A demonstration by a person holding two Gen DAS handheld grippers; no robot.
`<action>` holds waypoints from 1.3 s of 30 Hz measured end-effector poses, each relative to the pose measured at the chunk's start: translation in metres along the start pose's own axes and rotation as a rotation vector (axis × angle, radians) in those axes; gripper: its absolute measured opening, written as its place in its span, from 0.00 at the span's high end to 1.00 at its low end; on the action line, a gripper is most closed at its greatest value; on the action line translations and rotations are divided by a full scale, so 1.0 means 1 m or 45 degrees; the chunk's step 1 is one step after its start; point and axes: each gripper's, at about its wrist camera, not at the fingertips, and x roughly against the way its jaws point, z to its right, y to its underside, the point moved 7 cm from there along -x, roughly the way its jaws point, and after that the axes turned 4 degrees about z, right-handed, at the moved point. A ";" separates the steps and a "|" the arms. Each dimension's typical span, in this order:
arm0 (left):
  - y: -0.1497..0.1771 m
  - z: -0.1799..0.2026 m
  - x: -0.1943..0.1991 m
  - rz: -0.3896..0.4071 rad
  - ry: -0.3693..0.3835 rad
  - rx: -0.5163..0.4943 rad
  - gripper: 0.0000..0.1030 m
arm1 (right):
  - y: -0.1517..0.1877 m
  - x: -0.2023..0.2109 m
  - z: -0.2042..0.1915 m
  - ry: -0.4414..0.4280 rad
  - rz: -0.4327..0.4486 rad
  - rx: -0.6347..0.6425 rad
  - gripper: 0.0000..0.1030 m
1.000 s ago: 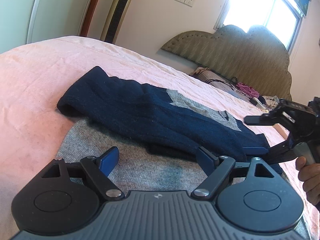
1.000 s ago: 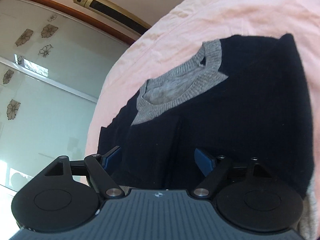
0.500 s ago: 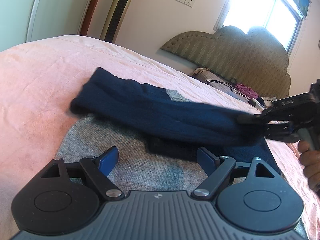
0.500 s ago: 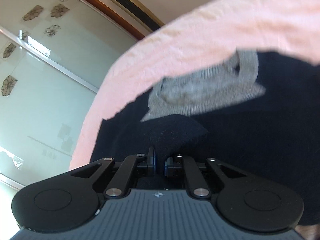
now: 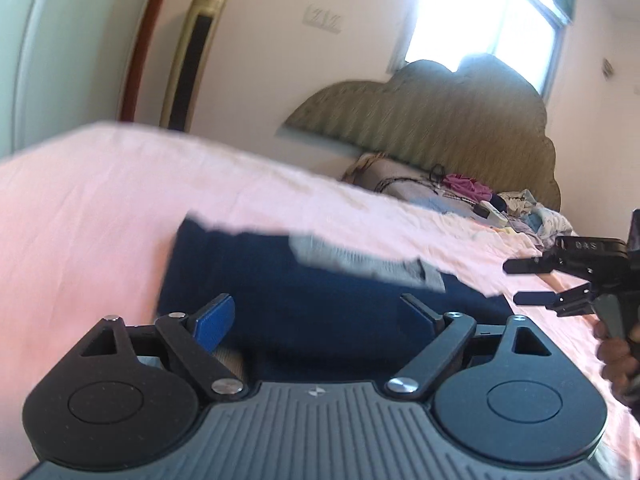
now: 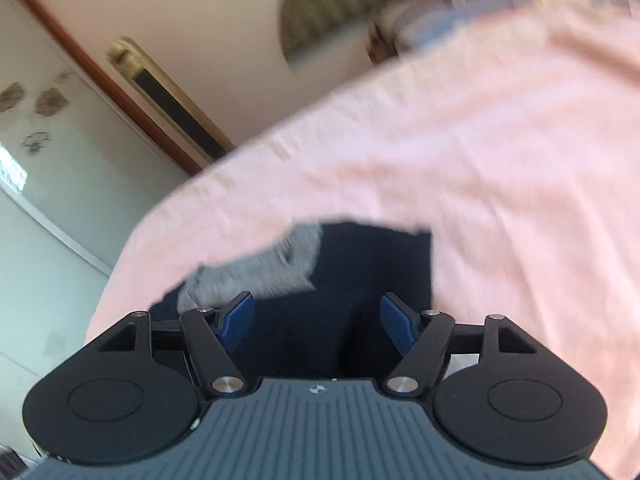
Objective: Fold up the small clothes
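A navy sweater (image 5: 320, 284) with a grey collar (image 5: 360, 266) lies folded on the pink bedsheet (image 5: 88, 216). My left gripper (image 5: 318, 314) hovers over its near edge, jaws opening, nothing pinched between the blue pads. The right gripper (image 5: 511, 284) appears at the right edge of the left wrist view, held by a hand (image 5: 616, 360), just off the sweater's right end. In the right wrist view the right gripper (image 6: 318, 314) hangs above the sweater (image 6: 372, 276) beside the collar (image 6: 260, 270), its jaws opening and empty. Both views are motion-blurred.
A padded headboard (image 5: 440, 120) stands at the far end of the bed, with a heap of clothes and cables (image 5: 480, 200) in front of it. A tall gold tower unit (image 5: 192, 52) and frosted glass doors (image 6: 48, 184) stand beyond the bed's edge.
The right gripper pinched the sweater's end half a second ago, carried it over, and has now let go and spread. Both grippers have lifted and drawn back; the grey hem is covered.
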 end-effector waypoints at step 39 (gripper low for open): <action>0.075 0.017 0.042 -0.391 -0.085 -0.307 0.00 | 0.137 0.013 -0.054 0.327 -0.087 0.634 0.00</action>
